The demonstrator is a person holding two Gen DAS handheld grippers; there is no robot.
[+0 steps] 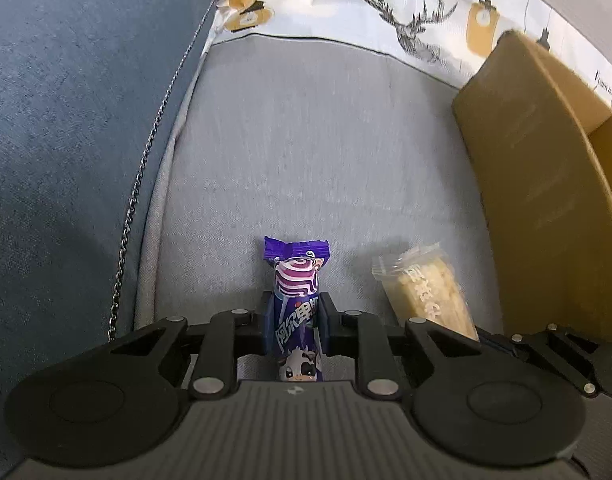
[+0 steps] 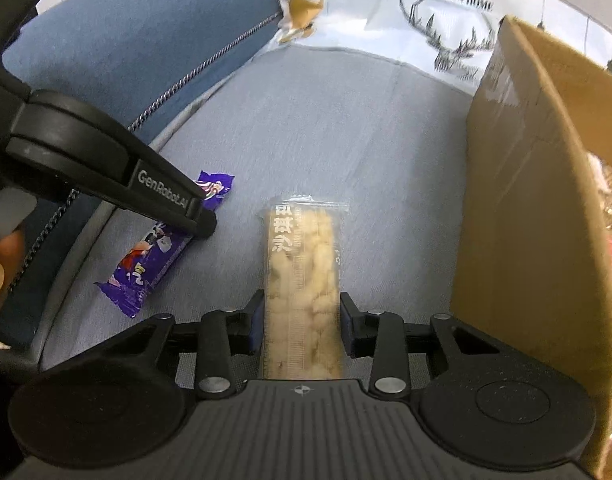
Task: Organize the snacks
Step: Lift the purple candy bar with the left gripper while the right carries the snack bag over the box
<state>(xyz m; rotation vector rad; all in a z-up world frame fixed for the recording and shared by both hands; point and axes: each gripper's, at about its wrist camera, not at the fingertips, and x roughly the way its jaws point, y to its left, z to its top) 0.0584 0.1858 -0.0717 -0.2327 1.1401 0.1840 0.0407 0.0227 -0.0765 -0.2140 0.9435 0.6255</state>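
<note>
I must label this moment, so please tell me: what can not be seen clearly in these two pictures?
- Cardboard box contents: right wrist view, its wall hides all but red wrappers at the frame edge.
- Purple candy lower end: left wrist view, hidden behind the left hand-held gripper.
- Pale snack bar near end: right wrist view, under the right hand-held gripper.

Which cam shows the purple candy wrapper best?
Left wrist: the purple candy wrapper is centred between the left gripper fingers, print readable. Right wrist shows it off to the side, partly covered by that gripper.
</note>
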